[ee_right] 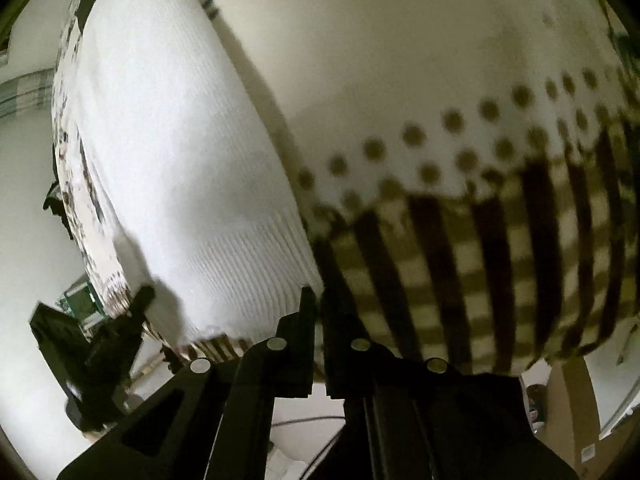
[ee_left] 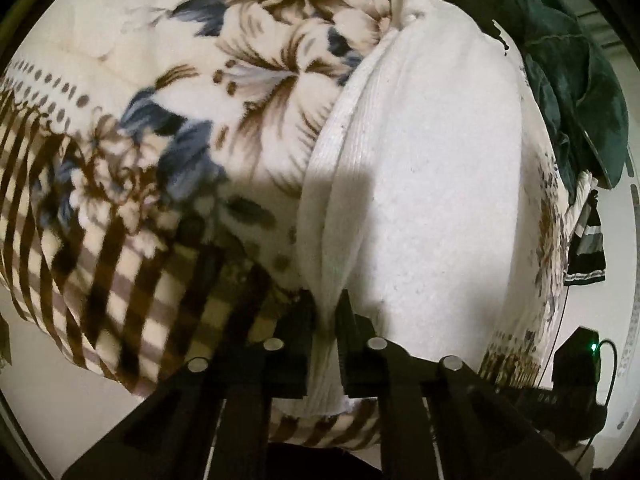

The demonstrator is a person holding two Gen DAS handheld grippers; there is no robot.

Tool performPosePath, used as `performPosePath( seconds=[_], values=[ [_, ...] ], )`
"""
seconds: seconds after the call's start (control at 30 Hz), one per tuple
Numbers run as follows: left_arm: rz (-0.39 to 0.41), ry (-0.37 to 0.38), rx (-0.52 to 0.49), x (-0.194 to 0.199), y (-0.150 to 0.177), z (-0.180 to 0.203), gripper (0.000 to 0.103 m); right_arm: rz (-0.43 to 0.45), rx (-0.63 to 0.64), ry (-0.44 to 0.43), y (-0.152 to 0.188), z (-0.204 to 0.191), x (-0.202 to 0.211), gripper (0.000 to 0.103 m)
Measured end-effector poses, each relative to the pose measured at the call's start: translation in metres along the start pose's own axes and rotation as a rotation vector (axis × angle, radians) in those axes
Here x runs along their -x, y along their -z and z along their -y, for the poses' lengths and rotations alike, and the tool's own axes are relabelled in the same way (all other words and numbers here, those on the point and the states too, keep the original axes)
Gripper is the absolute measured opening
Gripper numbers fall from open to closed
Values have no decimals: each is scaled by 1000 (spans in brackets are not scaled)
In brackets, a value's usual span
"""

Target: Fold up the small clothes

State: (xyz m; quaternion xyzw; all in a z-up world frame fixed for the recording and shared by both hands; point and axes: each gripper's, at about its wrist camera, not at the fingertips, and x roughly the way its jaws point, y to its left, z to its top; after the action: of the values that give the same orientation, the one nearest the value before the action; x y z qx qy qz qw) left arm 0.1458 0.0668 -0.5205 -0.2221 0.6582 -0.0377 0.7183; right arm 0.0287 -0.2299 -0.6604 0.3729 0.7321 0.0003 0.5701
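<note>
On floral blanket (ee_left: 208,92), both jaws pinch white knit garment (ee_left: 432,184); unlabelled.

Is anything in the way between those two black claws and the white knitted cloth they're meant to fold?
Nothing visible. The left gripper already pinches the ribbed edge of the white garment, which lies on the floral blanket. The right gripper, nearly closed, sits at the garment's ribbed corner.

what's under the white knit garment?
The white knit garment lies on a floral and checked blanket, which shows around it in both views. The left gripper pinches its ribbed hem. Anything beneath the blanket is covered.
</note>
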Motion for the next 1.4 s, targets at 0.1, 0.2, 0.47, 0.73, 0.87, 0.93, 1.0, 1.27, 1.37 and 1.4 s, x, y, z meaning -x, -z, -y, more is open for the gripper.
performPosePath(
  seconds=[0.1,0.2,0.47,0.73,0.87,0.93,1.0,1.27,1.37,1.4],
  values=[
    [14,-7,0,0,0,-2,6,-6,36,9,8,-6,-8,2],
    [4,-68,23,-10,-6,-29,5,-14,27,41,0,-5,-30,2],
    [-18,-71,69,-2,-7,-65,3,-77,96,86,18,-23,-53,2],
    [-69,140,76,-4,-4,-49,52,-68,130,0,-1,-33,-34,45],
    [-90,106,9,-24,3,-29,21,-50,50,-52,-9,-23,-30,49],
    [-80,83,-10,-27,5,-23,12,-52,24,-83,-11,-23,-38,54],
    [-64,84,-22,-22,8,-19,9,-54,15,-131,-18,-19,-43,54],
    [-49,5,3,-11,7,-48,6,-42,28,-149,28,-35,-56,5],
    [-93,19,8,-20,9,-51,7,-64,25,-5,37,-26,-71,3],
    [-104,40,28,-21,9,-52,7,-69,-8,-40,33,-28,-75,3]
  ],
)
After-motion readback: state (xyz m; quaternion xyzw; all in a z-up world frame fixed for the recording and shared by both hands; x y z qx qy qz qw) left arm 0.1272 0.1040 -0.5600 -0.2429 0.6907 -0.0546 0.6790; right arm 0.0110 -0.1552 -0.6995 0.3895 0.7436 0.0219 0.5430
